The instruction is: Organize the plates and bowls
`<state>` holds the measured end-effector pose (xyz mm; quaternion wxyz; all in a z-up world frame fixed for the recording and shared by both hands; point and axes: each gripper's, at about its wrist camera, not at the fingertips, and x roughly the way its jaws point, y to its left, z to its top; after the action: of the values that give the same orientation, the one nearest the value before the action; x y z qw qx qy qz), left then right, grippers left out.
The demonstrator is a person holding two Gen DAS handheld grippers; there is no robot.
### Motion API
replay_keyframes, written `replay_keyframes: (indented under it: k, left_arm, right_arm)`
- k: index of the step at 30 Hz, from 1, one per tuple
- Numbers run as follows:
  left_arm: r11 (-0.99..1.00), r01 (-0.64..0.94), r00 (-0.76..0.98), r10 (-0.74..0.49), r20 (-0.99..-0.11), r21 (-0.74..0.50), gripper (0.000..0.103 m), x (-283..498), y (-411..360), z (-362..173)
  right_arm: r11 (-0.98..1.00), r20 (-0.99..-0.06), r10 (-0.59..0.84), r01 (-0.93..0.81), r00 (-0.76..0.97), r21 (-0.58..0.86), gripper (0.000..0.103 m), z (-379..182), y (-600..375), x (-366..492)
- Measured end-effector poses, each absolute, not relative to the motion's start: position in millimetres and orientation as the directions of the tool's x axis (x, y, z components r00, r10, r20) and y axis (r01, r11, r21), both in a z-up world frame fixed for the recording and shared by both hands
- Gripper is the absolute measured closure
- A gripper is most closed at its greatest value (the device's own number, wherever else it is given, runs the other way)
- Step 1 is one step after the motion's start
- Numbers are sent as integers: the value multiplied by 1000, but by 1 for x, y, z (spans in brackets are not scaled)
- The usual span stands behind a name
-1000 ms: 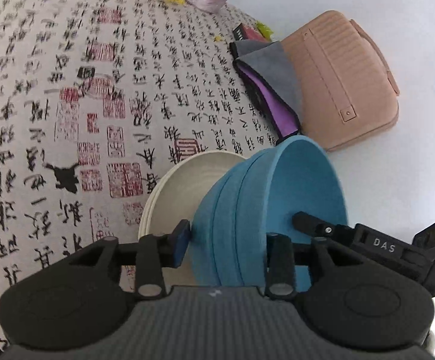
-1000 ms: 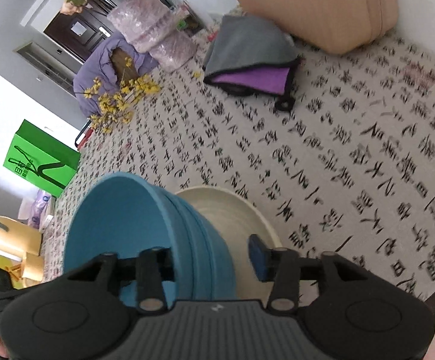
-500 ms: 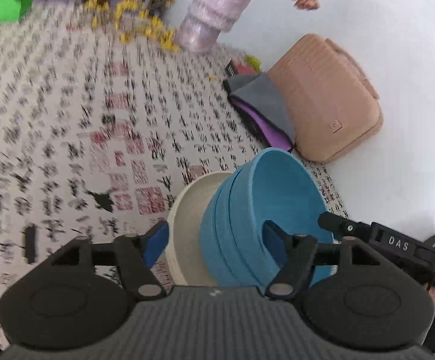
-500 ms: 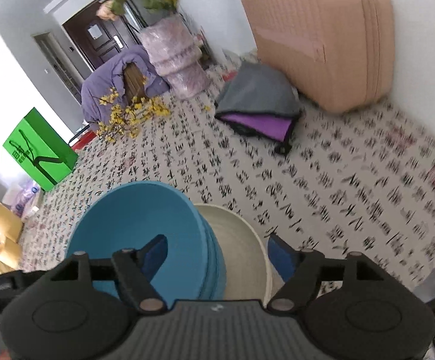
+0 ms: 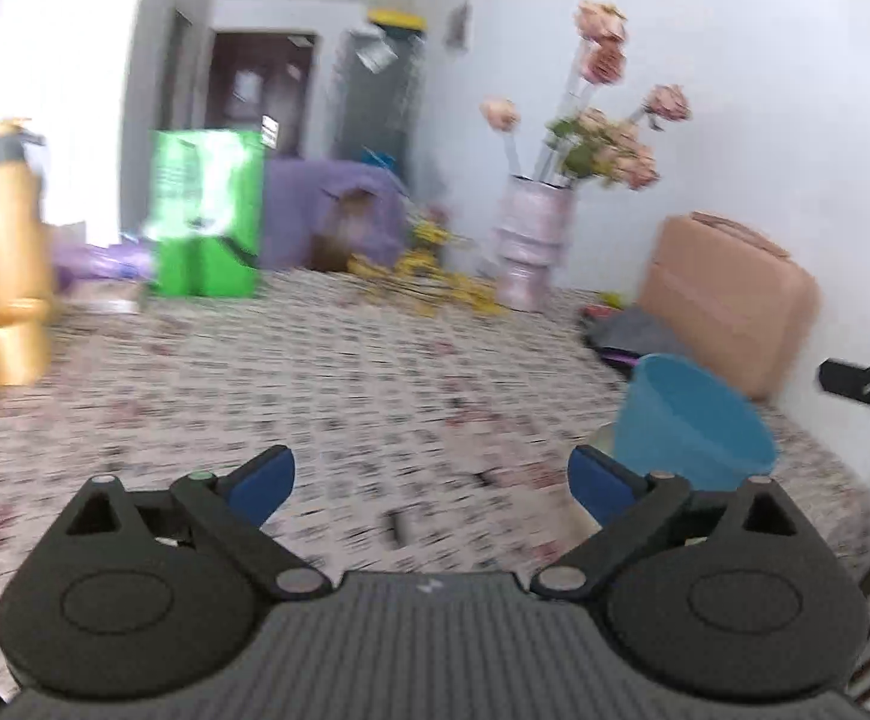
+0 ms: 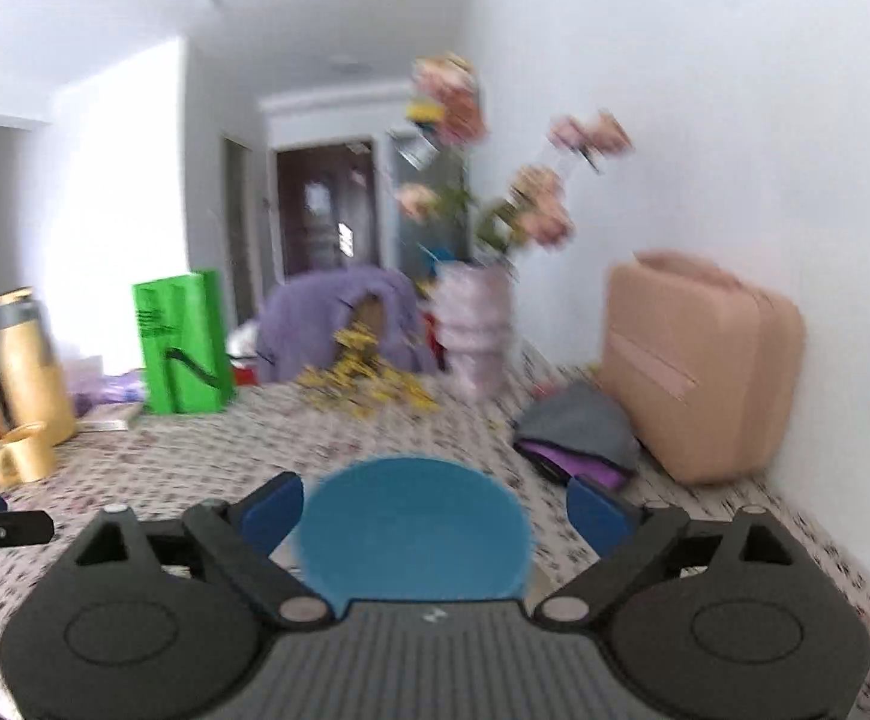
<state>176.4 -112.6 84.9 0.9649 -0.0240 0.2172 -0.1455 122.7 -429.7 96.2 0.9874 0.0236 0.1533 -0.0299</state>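
The stack of blue bowls (image 5: 690, 426) sits on the patterned tablecloth at the right of the left wrist view, with a sliver of the cream plate (image 5: 600, 438) under it. In the right wrist view the blue bowls (image 6: 414, 525) lie low in the middle, between and beyond the fingers. My left gripper (image 5: 432, 480) is wide open and empty, to the left of the bowls. My right gripper (image 6: 432, 510) is wide open and empty, raised above the bowls. Both views are blurred by motion.
A pink case (image 5: 729, 312) stands against the right wall with a grey and purple cloth (image 6: 579, 432) beside it. A flower vase (image 5: 528, 246), yellow blossoms (image 6: 369, 384), a green bag (image 5: 204, 213), a yellow bottle (image 5: 6, 258) and a yellow mug (image 6: 21, 453) stand farther back.
Both grippers have opened wide, let go of the blue bowls and pulled back and up. The views now tilt up towards the room. The bowls stay on the cream plate.
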Motion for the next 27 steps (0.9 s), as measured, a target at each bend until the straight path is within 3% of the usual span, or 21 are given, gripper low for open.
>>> replay_keyframes:
  k: [6,13,16,19,27]
  left_arm:
    - [991,127,914,-128,-384,-28,0,106,-73,55]
    - [997,-17,908,-15,-419,-73,0,49,-53,10]
    - [998,-20,912,-4,-410,-53,0,28,-56,-4]
    - [997,77,915,-70,-398,0,0,23,-72,-3]
    - [999,47,912,-53,-407,-26,0,25,-71,-7]
  right_arm:
    - [998,-258,59,-65,964,-13,5,73,-382,78]
    - [990,-252,140,-135,958,38,0,13,-341,29]
    - [990,-284,140,-131,949,50,0,-16,-324,12]
    - [991,-337,128,-135,933,3,0,-35,-309,-1]
    - [994,-310,105,-108,945,6,0,-27,-312,0]
